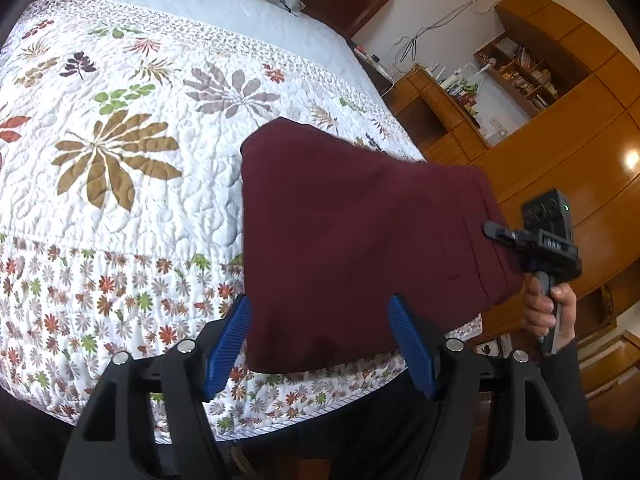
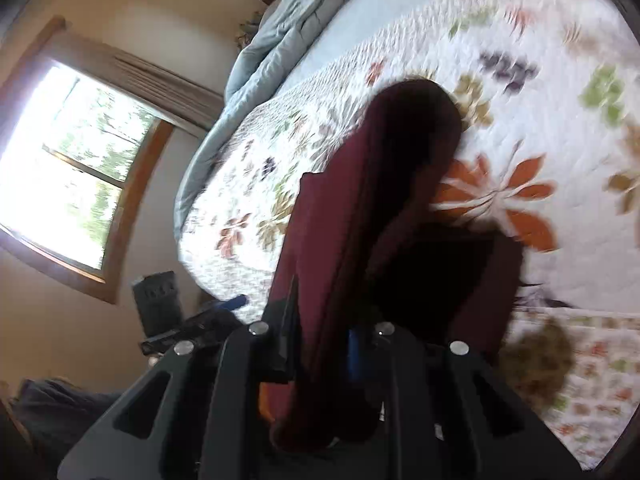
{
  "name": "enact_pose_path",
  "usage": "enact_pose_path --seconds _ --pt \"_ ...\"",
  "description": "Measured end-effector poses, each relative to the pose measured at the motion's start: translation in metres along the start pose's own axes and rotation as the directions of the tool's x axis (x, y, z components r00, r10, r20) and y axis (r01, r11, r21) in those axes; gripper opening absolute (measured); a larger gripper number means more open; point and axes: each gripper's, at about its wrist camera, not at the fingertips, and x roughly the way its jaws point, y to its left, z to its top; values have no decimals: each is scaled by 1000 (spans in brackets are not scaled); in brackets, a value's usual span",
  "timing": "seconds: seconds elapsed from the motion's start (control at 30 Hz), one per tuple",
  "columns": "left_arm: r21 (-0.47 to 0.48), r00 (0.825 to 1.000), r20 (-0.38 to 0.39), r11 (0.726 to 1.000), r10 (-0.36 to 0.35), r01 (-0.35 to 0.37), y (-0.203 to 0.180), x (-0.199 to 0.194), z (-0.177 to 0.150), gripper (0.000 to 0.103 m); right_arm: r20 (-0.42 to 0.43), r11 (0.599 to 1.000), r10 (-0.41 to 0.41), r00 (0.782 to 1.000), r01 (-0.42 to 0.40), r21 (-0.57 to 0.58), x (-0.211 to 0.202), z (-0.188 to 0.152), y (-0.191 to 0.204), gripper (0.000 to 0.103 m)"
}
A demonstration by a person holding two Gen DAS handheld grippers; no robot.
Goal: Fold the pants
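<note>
Two claws: the right claw (image 2: 320,344) has clamped, it seems through blur, a thick edge of the maroon pants (image 1: 360,240), folded near the bed (image 1: 120,220) corner. Left claw (image 1: 320,340) gapes empty beside them. Soft, limp cloth; grip hems.

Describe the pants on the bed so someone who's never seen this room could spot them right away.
Start at the bed with the white floral quilt. Near its corner closest to the wooden cabinets lies a folded slab of cloth: the pants, one edge pinched in the right gripper. They are plain dark maroon, the only unpatterned thing on the quilt.
</note>
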Motion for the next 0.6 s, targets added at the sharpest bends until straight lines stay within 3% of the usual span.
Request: enact_pose_path --seconds 0.07,0.13,0.2,0.27,0.47,0.57,0.6 --pt "-1 1000 8 1000 -9 9 2 0 0 71 2 996 -42 999 41 76 -5 -17 -31 17" --pt "-10 1000 2 1000 -14 14 5 3 -1 71 -53 971 -107 993 116 209 14 -42 -85 17" --pt "-23 1000 -14 999 -24 24 7 8 -1 71 -31 961 -78 996 83 264 21 -53 -108 18" --pt "-8 999 -13 999 -31 31 2 8 0 71 21 963 -22 1000 16 270 15 -53 -106 18" --pt "53 995 25 994 -101 100 -19 11 13 71 14 973 -20 1000 16 232 17 -40 -88 18" --pt "109 990 1 984 -141 140 -36 24 11 71 -16 970 -37 999 40 238 25 -42 -94 24" --pt "129 989 -16 980 -150 151 -41 30 8 71 -16 967 -28 999 31 254 24 -42 -99 31"
